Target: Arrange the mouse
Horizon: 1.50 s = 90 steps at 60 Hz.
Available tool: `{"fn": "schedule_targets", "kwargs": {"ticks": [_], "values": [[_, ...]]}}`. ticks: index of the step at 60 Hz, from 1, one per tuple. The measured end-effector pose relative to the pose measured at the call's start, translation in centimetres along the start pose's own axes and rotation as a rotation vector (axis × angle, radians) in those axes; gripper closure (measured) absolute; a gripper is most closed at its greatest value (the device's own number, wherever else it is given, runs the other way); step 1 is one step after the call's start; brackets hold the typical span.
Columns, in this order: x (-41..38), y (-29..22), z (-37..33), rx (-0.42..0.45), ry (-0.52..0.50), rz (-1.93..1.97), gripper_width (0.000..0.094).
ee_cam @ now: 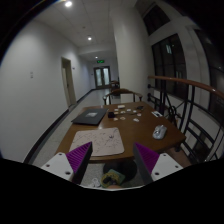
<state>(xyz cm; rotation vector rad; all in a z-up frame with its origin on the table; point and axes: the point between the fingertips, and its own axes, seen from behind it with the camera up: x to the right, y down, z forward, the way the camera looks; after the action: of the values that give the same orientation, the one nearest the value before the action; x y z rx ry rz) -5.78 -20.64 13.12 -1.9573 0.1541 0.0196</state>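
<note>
Single gripper-mounted view; looks forward and slightly down from above the brown wooden tabletop (128, 135); corridor beyond.

Pale mouse (159, 131) flat on wooden table (120, 130); near its right edge

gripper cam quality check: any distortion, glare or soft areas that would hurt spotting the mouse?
Gripper view: strong fisheye, so the corridor walls and railing bow outward. Ceiling lights blow out into glare spots, and the corridor itself is dim. The wooden table is evenly lit with no hard shadows. The mouse is small and soft but stands out against the wood. The gripper jaws stand open, pads slightly blurred.
</note>
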Motion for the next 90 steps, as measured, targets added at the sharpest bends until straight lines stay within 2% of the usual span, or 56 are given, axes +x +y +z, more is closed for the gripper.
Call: {"fn": "schedule_targets", "kwargs": {"ticks": [8,19,27,38,48,60,63,65,73,77,82,90], "values": [[4.5,0.9,2.1,-0.017,0.094,0.023,0.01],[14.6,3.7,8.0,-0.107,0.23,0.059,0.0087],[19.9,3.5,13.9,-0.109,0.224,0.132,0.008],[24.1,4.3,19.5,-0.183,0.242,0.126,0.0082],[25.6,3.3,23.6,-0.189,0.207,0.133,0.0075],[25.4,2.2,27.7,-0.236,0.185,0.042,0.0098],[25.9,2.3,27.9,-0.263,0.212,-0.015,0.0299],[25.0,2.4,28.2,-0.272,0.184,0.004,0.0426],[24.8,2.4,28.1,-0.296,0.167,0.014,0.0538],[24.8,1.9,27.1,-0.303,0.188,-0.002,0.0562],[22.8,-2.4,24.4,-0.218,0.216,-0.053,0.0559],[12.9,-9.6,19.7,-0.091,0.137,-0.035,0.0562]]}}
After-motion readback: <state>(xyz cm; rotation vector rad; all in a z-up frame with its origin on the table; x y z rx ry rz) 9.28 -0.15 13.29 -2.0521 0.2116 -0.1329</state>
